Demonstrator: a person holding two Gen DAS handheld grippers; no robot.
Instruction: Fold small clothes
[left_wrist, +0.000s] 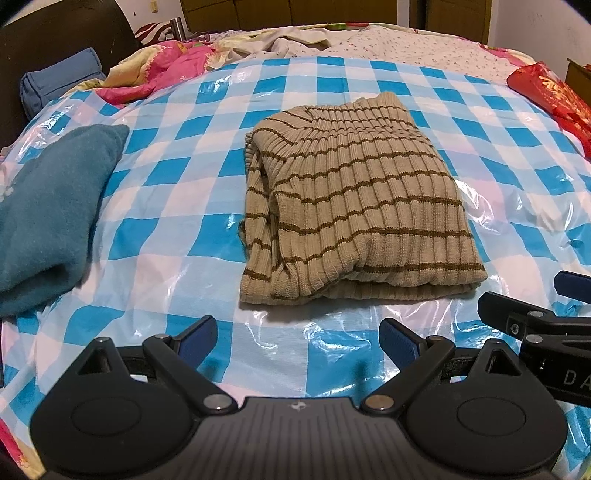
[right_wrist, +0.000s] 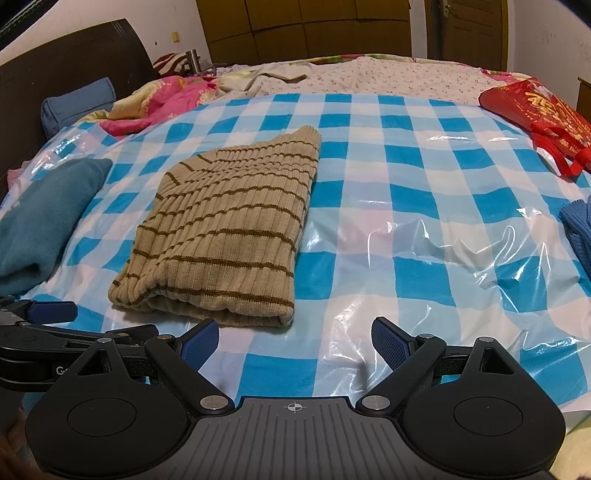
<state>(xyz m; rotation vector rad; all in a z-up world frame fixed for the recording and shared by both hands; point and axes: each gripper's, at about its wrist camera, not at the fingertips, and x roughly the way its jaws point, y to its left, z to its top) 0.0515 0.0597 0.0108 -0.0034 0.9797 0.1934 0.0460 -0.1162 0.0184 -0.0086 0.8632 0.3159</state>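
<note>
Left wrist view is showing the left gripper (left_wrist: 297, 338) hanging low over the bed with its jaws spread wide and holding nothing, while the folded tan striped sweater (left_wrist: 354, 206) is lying just ahead on the glossy blue-and-white checked plastic sheet (left_wrist: 177, 184). Right wrist view is giving us the right gripper (right_wrist: 294, 338), equally wide open and empty, with the sweater sitting ahead and to its left. Around it, a teal garment (left_wrist: 51, 206) is resting at the sheet's left edge, a red bag (right_wrist: 543, 114) is sitting far right (crumpled pink bedding (right_wrist: 162, 107) and a dark headboard (right_wrist: 66, 74) beyond), and brown wardrobe doors (right_wrist: 303, 26) are lining the back wall.
</note>
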